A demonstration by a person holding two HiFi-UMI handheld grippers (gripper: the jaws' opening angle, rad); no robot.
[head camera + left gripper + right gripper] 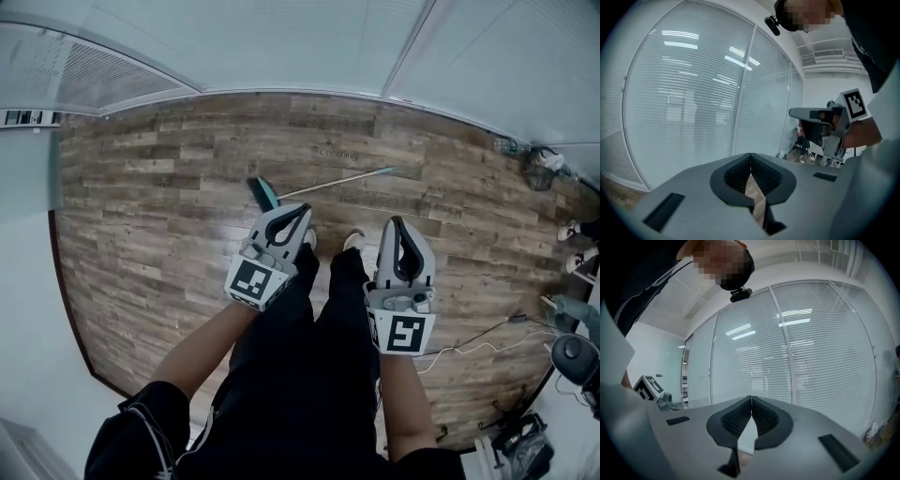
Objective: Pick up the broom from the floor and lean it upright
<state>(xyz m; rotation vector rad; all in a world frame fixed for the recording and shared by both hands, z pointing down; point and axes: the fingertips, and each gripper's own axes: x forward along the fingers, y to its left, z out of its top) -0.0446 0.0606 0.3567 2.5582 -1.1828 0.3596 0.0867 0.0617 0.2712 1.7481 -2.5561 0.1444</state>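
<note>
The broom lies flat on the wooden floor in the head view, its teal head to the left and its thin pale handle running right to a teal tip. My left gripper is held above the floor just this side of the broom head, jaws shut and empty. My right gripper is level beside it, also shut with nothing in it. In the left gripper view the shut tips face a glass wall, and the right gripper shows at the right. The right gripper view shows shut tips facing window blinds.
A glass wall with blinds runs along the far edge of the floor. Cables, bottles and gear lie at the right. My legs and white shoes stand just behind the broom.
</note>
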